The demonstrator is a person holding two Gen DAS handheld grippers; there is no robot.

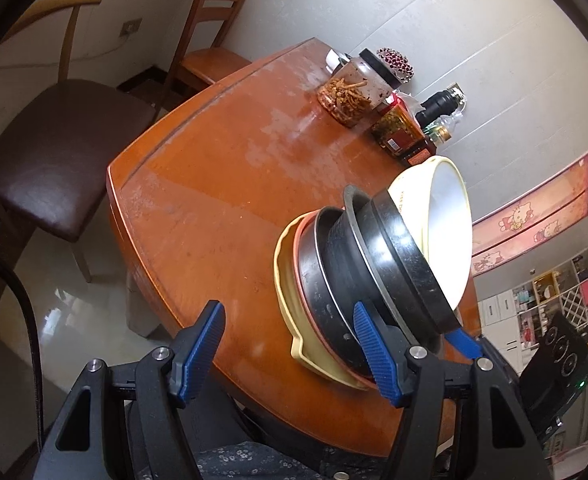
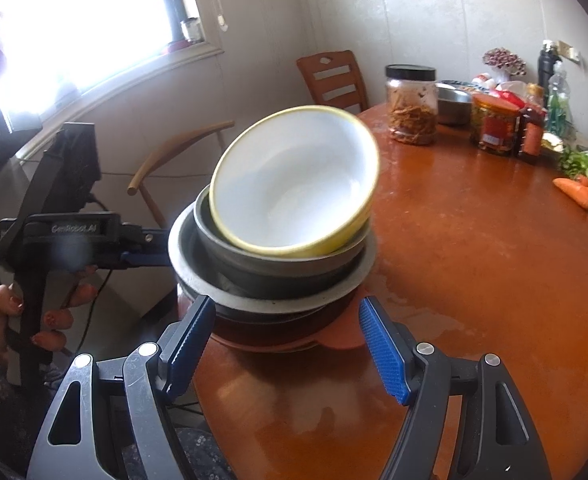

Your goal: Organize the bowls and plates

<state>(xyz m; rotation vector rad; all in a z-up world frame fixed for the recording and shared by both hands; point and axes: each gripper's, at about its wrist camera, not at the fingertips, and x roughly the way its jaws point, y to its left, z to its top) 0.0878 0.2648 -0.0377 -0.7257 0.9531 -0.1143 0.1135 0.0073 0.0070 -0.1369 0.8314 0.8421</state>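
Left wrist view: a stack of dishes sits near the front edge of a round wooden table, with a white bowl with a yellow rim tilted on top, dark bowls nested beneath it, and flat plates, cream and reddish, at the bottom. The left gripper stands with its jaws partly apart; one blue finger lies against the near side of the stack while the other hangs over bare tabletop, so nothing is clamped between them. From the right wrist view the same stack appears just beyond the right gripper, whose two blue pads straddle the lowest plates on either side; whether they press on the rim cannot be told. The white bowl leans toward the camera over a grey bowl and a wider pale one, and an orange tab of a plate pokes out at the base. A hand with painted nails grips the handle of the left gripper at the left. Farther back on the table stand a jar of dried strips, a metal bowl, a red-lidded jar, bottles and carrots. Two chairs stand beside the table.
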